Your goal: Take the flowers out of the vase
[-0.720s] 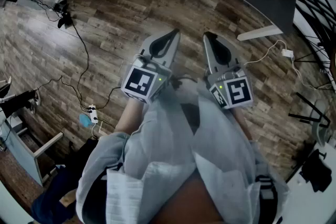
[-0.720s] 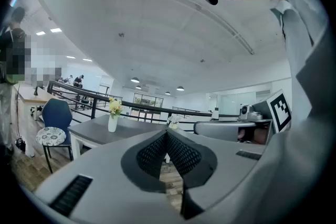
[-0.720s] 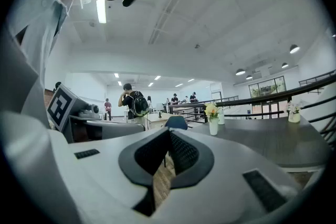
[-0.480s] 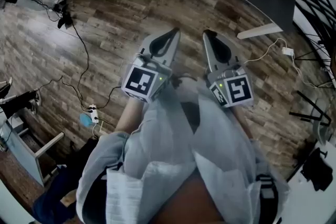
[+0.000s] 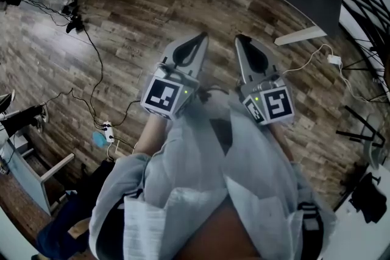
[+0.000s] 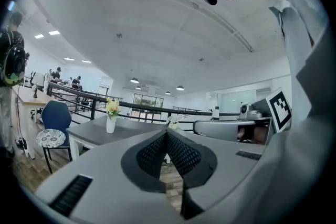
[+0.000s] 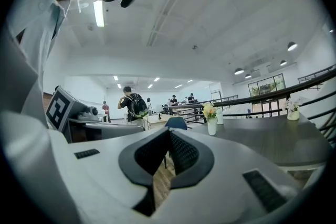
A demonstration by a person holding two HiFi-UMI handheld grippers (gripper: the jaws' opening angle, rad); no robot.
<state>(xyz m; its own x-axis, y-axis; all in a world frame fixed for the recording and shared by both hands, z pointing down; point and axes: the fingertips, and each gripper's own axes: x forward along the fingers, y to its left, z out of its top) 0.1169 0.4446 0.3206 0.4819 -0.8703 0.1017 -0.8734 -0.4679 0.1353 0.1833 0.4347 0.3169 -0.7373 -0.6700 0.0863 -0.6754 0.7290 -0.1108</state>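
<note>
The left hand-held gripper (image 6: 167, 136) and the right hand-held gripper (image 7: 169, 136) sit side by side at the centre of the head view, above the wooden floor (image 5: 122, 39). The 2 jaws of each are fully together and hold no object. The flowers (image 7: 209, 110) stand upright in the white vase (image 7: 211, 127) on the dark worktop (image 7: 273, 141), right of centre in the right gripper view and left of centre in the left gripper view, well apart from both units. A blue chair (image 6: 55, 118) stands beside the worktop.
</note>
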